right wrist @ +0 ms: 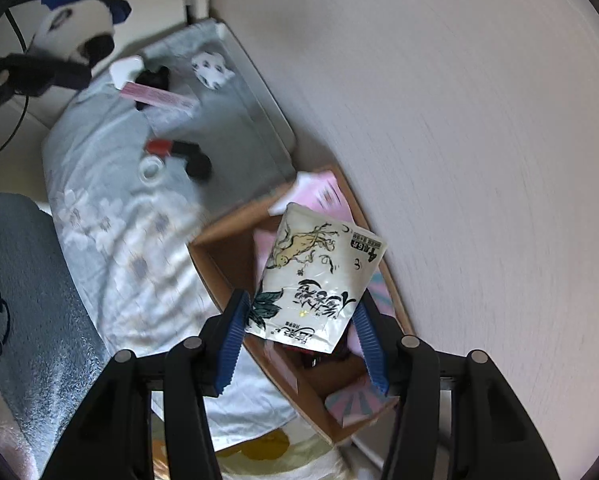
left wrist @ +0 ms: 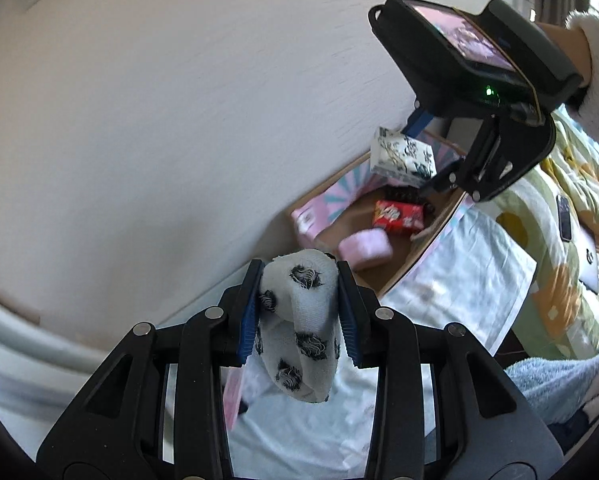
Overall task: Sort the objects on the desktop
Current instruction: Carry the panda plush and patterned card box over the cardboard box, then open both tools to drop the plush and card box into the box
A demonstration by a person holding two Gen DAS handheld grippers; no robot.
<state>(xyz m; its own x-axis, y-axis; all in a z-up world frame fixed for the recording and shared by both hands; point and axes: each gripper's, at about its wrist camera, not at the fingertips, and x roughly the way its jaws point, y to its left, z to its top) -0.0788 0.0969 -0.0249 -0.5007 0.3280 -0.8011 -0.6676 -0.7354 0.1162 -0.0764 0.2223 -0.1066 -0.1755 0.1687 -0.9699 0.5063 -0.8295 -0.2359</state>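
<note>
The left gripper point(left wrist: 299, 312) is pinching a white sock with black tufts point(left wrist: 299, 320) between its blue pads, jaws drawn in narrow on the folded fabric, the loose end of the sock hanging below them over the pale flowered bedsheet point(left wrist: 459, 264). The right gripper point(right wrist: 305, 340) is clamping a white tissue pack printed with ink drawings and leaves point(right wrist: 319, 276), its jaws closed on the pack's lower end so the pack is standing out beyond the fingertips, right above the open cardboard box point(right wrist: 207, 256). That box is sitting against the wall at the edge of the sheet, and from the left wrist view I am seeing a red snack packet point(left wrist: 397, 218) and a pink roll point(left wrist: 365, 248) lying inside it, with pink patterned flaps folded out. Farther back on the sheet, well apart from the box, a second spotted sock point(right wrist: 211, 66), a pink strip of packaging point(right wrist: 159, 98), a roll of clear tape point(right wrist: 151, 168) and a black and red object point(right wrist: 183, 152) are lying loose. A fluffy white sleeve point(left wrist: 595, 56) is showing behind the right gripper.
</note>
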